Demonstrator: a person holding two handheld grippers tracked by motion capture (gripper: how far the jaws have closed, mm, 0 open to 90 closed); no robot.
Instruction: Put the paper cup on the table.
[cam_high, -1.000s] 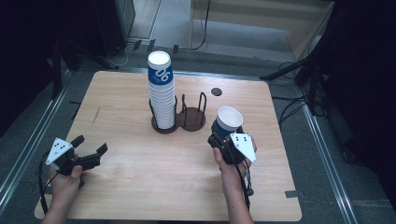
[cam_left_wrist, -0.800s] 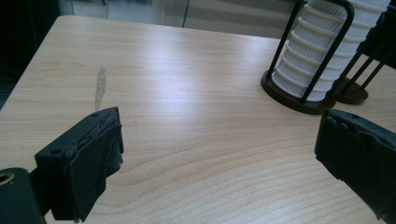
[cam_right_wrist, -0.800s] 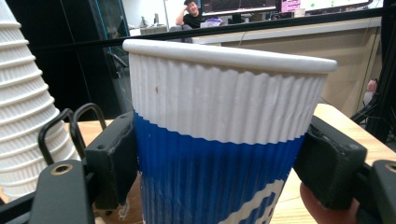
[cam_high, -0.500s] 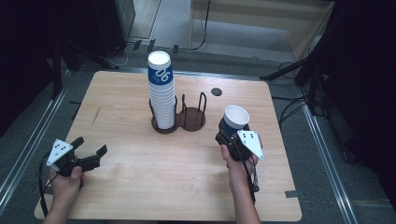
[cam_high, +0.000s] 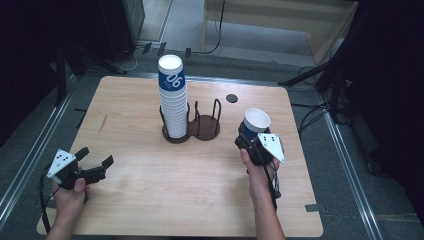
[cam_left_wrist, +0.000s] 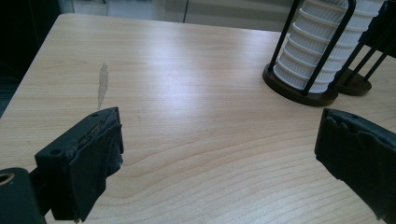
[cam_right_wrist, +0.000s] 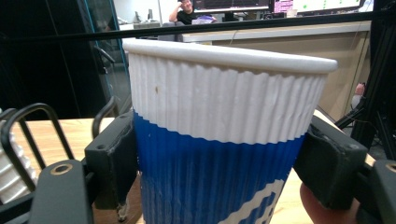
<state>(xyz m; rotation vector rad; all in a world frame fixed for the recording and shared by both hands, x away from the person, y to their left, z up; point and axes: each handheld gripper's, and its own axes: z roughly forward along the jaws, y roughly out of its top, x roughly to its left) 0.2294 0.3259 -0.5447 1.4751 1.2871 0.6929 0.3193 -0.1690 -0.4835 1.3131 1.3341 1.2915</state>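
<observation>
Cup stack (cam_high: 173, 100) in wire holder (cam_high: 206, 122), left of gripped cup (cam_high: 255, 122).

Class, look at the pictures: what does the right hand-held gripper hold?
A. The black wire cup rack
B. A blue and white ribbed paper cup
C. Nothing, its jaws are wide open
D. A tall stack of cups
B: the right hand-held gripper has its jaws closed on both sides of the blue and white ribbed paper cup.

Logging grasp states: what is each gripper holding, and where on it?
Right gripper clamps the blue-and-white ribbed paper cup by its blue lower wall, a jaw on each side. Left gripper is open, holding nothing.
</observation>
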